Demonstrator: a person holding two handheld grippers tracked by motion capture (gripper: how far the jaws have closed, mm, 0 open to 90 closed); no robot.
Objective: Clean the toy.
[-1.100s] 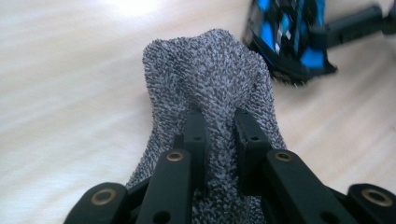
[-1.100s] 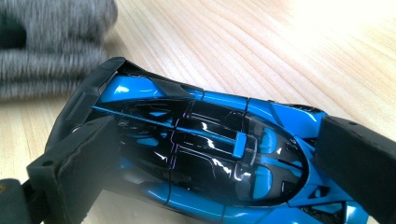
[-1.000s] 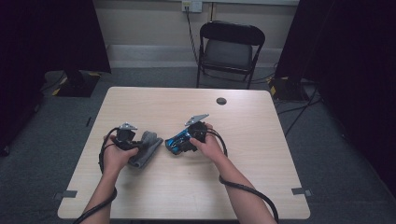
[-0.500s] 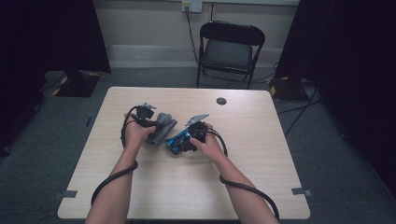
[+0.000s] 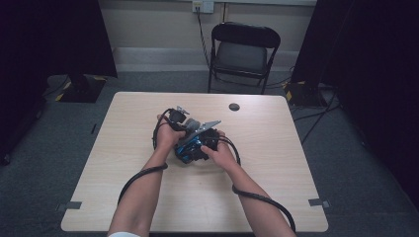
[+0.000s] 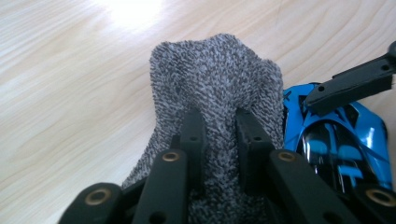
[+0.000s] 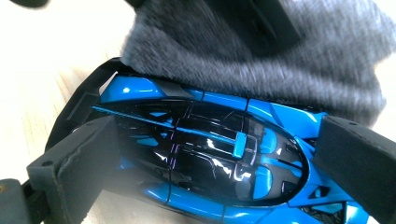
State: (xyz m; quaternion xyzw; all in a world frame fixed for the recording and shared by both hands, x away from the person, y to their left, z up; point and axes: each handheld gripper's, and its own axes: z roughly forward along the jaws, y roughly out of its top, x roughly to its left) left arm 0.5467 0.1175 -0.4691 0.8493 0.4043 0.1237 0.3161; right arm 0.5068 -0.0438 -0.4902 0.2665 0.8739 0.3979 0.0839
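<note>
A: High view first. Where's the blue toy car (image 5: 190, 148)?

B: Mid-counter (image 5: 123, 163), well on the near side of the small dark disc (image 5: 234, 106). Right gripper (image 5: 205, 141) sits over the car, person's right hand (image 5: 221, 154) behind it. Left gripper (image 5: 179, 120) is just beside the car on its far-left side, w/ a grey knit cloth (image 5: 193, 123) at its tip touching the car. Black folding chair (image 5: 243, 54) stands beyond the counter, far past the car.

A: Left gripper view?

B: Its fingers (image 6: 194, 135) are nearly closed, pinching a fold of the grey cloth (image 6: 219, 79); the cloth bunches up btw them and stands above them. They've just eased open a touch, cloth still btw them. The car (image 6: 336, 140) is right next to the cloth, to the right in this view, on the wood counter (image 6: 70, 93). A black bar of the other gripper crosses above the car.

A: Right gripper view?

B: Its fingers (image 7: 84, 158) stand wide apart, one at each end of the car (image 7: 210, 158), pressed on it, so the car is gripped lengthwise. Grey cloth (image 7: 261, 60) lies against the car's far side, touching its blue edge, a bit blurred.
</note>
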